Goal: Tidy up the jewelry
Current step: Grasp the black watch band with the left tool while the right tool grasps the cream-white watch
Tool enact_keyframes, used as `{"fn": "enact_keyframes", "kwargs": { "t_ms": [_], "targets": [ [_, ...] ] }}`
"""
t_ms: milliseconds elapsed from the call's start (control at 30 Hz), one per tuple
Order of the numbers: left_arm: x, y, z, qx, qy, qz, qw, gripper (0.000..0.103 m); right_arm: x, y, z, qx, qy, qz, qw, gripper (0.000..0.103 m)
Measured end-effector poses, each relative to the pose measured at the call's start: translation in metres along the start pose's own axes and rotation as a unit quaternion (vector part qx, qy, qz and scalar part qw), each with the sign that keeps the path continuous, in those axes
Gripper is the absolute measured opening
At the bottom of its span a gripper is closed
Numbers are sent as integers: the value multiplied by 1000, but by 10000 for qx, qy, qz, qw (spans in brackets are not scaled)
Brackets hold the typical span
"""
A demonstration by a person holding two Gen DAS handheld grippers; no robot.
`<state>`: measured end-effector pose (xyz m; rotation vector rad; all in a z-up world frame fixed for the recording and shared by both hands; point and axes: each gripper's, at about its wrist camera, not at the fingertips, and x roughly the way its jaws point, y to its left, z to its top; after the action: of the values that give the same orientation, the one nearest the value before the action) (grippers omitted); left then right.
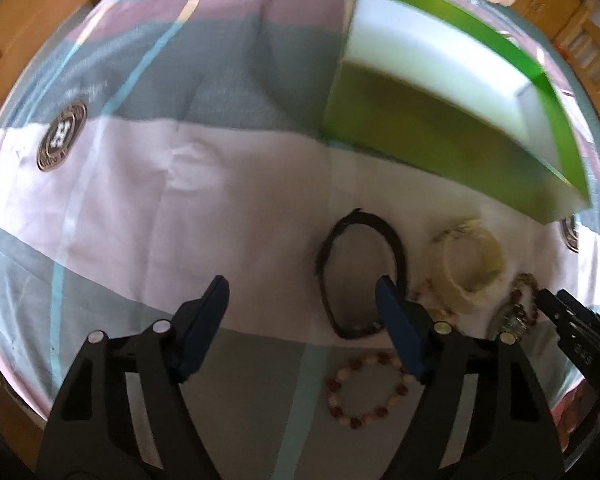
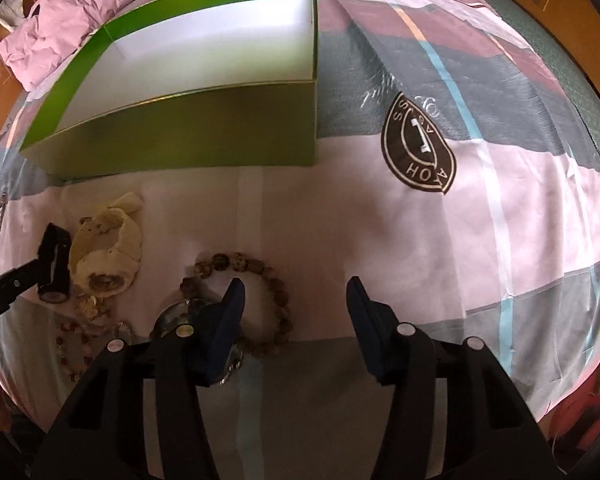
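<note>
The pick-up step is just starting: 2 grippers point down at jewelry low in the frame. The left gripper [image 1: 302,300] is open beside the dark band [image 1: 360,276]. The right gripper [image 2: 296,300] is open over the brown bead bracelet [image 2: 256,300]. Next, squeeze, then lift to the empty green box [image 2: 204,136], upper left.

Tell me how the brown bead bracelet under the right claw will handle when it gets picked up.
The brown bead bracelet is a loop of separate beads, so it will probably sag and dangle rather than hold its ring shape. The beads look round and smooth, so pads may slip off one. It lies flat on the soft bedsheet, so a pinch may catch cloth too.
</note>
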<state>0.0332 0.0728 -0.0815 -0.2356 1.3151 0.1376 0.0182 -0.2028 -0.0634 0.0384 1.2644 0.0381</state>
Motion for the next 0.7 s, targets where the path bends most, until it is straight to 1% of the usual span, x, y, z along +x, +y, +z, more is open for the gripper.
{"fn": "enact_keyframes", "kwargs": {
  "t_ms": [67,100,167,233,333,400,433,467,500,567,600,633,667,700],
  "targets": [
    [10,5,2,-148,153,-9,9998,61,-4,6,3,-1,-149,223,9996,55],
    [13,9,3,-240,199,-38,9995,60,-6,12,6,-56,-221,343,9992,55],
    [11,13,4,-307,77,-20,9995,52,-10,30,15,-264,-301,454,9982,55],
    [6,12,4,-222,-25,-61,9997,47,-9,46,23,-428,-256,506,9975,55],
    [6,11,2,-107,-4,-18,9999,47,5,72,30,-639,31,724,9953,55],
    [6,11,1,-40,-18,52,10000,47,14,82,32,-796,72,617,9949,54],
    [5,11,0,-13,-37,84,10000,46,16,88,32,-891,28,447,9950,52],
    [5,9,1,20,-60,123,9999,42,18,91,32,-948,23,339,9949,46],
    [4,8,1,59,-89,173,9998,40,20,91,33,-935,85,344,9950,41],
    [3,6,3,93,-103,176,9997,34,21,90,33,-842,191,483,9951,37],
    [1,7,3,79,-106,107,9999,26,22,90,34,-834,223,500,9950,32],
    [1,5,2,69,-103,66,9999,20,24,92,36,-849,248,478,9949,30],
    [1,5,3,71,-96,43,9999,14,26,92,36,-868,253,465,9948,22],
    [0,6,3,73,-92,2,9999,11,26,92,36,-873,246,507,9946,12]
  ]
}}
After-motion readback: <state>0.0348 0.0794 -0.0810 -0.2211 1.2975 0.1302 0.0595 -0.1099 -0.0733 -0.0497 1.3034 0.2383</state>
